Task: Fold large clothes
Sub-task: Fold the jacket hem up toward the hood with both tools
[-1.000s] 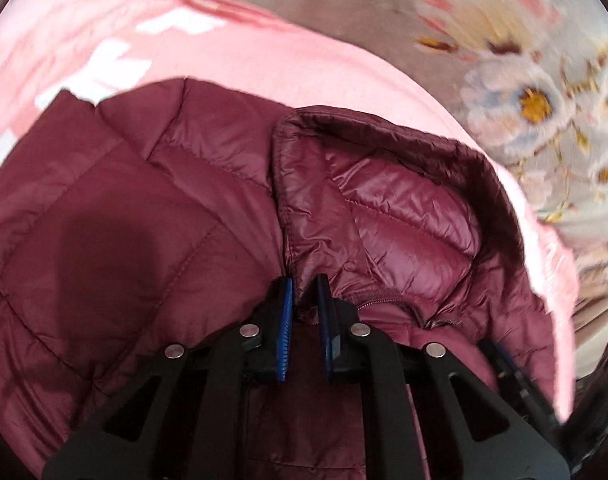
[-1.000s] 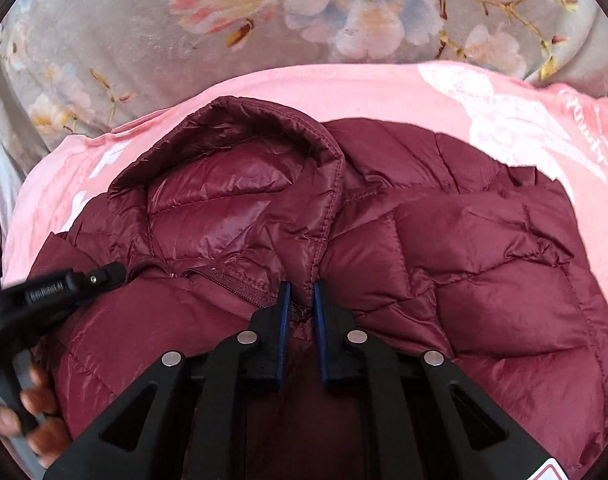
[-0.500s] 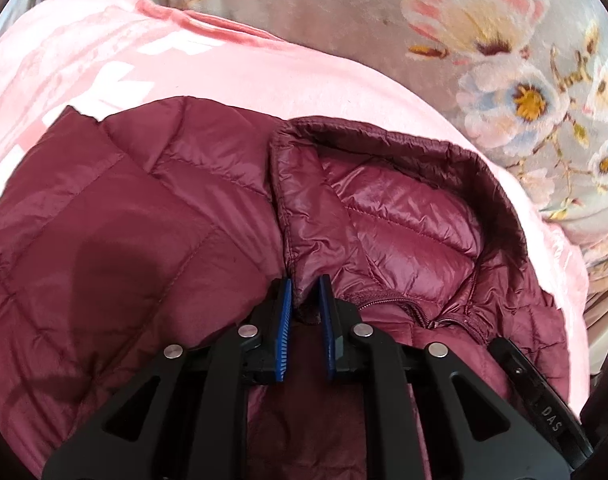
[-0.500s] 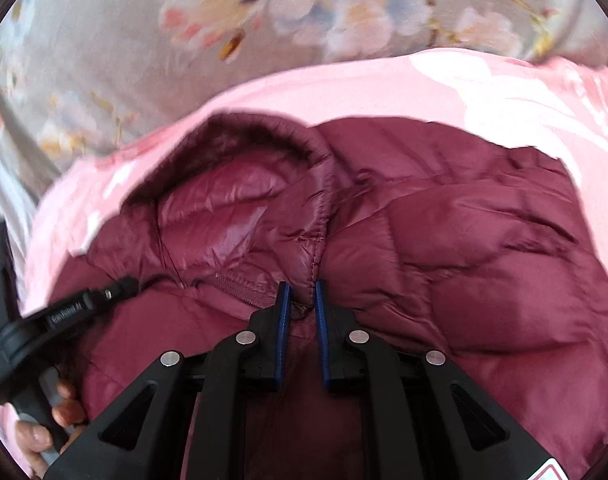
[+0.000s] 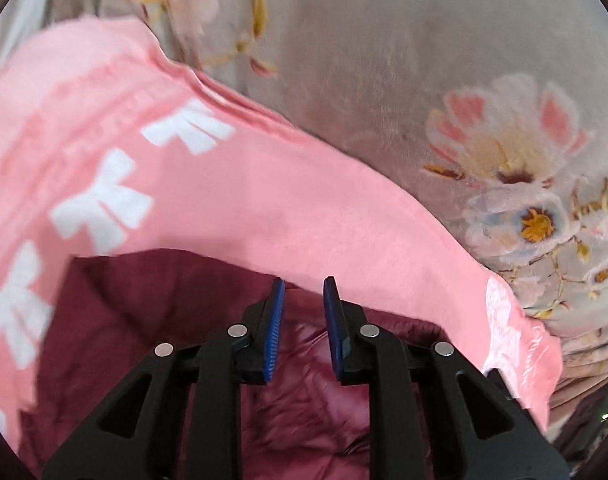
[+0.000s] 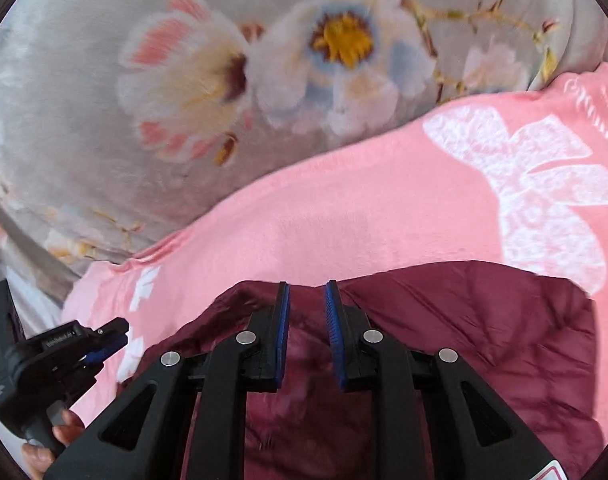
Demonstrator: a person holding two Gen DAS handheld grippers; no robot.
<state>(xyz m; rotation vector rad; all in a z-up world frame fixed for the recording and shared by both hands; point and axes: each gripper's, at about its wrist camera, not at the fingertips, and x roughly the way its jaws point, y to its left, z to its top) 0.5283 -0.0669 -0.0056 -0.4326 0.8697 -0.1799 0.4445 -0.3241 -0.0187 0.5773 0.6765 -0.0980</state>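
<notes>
Maroon quilted jacket lying low in both wrist views, on a pink blanket printed with white bows, itself spread over a grey floral bedcover. Left hand-held gripper with blue pads spread apart, nothing between them, poised just above the jacket's upper edge. Right hand-held gripper likewise spread and empty, over the same edge; left tool and a few fingertips visible at the lower left of the right view. Jacket seemingly compacted into a bundle, though motion blur hides the fold lines, so completeness hard to judge. Likely late in the fold; perhaps smoothing or one more fold left.
</notes>
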